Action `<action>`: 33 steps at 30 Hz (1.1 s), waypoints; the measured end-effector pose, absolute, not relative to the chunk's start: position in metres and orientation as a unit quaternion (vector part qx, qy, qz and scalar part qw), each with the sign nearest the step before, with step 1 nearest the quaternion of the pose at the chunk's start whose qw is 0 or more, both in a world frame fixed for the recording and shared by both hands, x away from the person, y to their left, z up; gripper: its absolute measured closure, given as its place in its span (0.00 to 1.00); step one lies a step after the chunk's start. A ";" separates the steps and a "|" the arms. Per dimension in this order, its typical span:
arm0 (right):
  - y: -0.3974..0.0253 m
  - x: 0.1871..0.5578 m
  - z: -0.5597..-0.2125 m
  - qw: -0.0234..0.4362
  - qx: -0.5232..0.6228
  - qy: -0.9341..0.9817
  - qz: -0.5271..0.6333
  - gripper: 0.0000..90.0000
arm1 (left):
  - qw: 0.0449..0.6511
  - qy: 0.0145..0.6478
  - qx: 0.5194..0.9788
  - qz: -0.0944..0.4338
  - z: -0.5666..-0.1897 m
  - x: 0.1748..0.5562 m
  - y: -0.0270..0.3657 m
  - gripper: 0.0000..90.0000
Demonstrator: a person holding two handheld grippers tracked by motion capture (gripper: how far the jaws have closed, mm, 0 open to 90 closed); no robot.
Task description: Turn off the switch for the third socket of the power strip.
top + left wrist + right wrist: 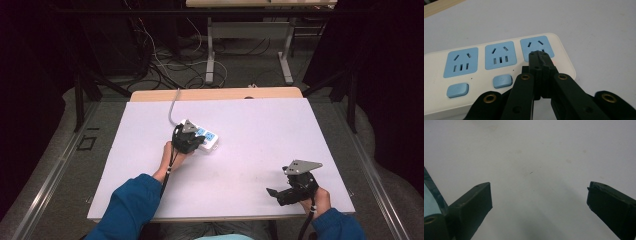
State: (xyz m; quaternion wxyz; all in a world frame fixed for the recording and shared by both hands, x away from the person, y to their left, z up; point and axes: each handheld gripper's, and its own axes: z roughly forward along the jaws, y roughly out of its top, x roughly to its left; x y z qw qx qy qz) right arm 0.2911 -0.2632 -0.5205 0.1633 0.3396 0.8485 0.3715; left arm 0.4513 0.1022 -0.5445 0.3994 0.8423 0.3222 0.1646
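Note:
A white power strip (207, 138) with blue sockets lies near the middle of the white table top (250, 150). In the left gripper view the power strip (499, 67) shows three blue sockets and two blue buttons. My left gripper (539, 56) is shut, its tips resting over the rightmost socket (537, 46). In the high view the left gripper (186, 137) sits on the strip's near end. My right gripper (274, 192) is held low at the front right, jaws wide apart with nothing between them; its pads (474, 202) frame bare table.
The strip's grey cable (172, 107) runs toward the table's far edge. A wooden strip (215, 94) borders the far side. Beyond the table, cables and table legs (210, 60) stand on the floor.

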 end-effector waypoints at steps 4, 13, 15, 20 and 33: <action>-0.263 0.292 -0.521 0.164 0.337 0.850 0.371 0.06 | 0.401 0.316 0.844 0.162 -0.544 0.449 0.099 1.00; -0.263 0.291 -0.521 0.163 0.338 0.849 0.371 0.06 | 0.404 0.314 0.844 0.159 -0.544 0.450 0.098 1.00; -0.263 0.291 -0.521 0.165 0.339 0.848 0.372 0.06 | 0.405 0.314 0.844 0.159 -0.545 0.450 0.098 1.00; -0.263 0.291 -0.521 0.162 0.339 0.849 0.370 0.06 | 0.405 0.317 0.843 0.156 -0.545 0.449 0.099 1.00; -0.263 0.292 -0.521 0.163 0.338 0.850 0.370 0.06 | 0.406 0.315 0.843 0.158 -0.546 0.450 0.099 1.00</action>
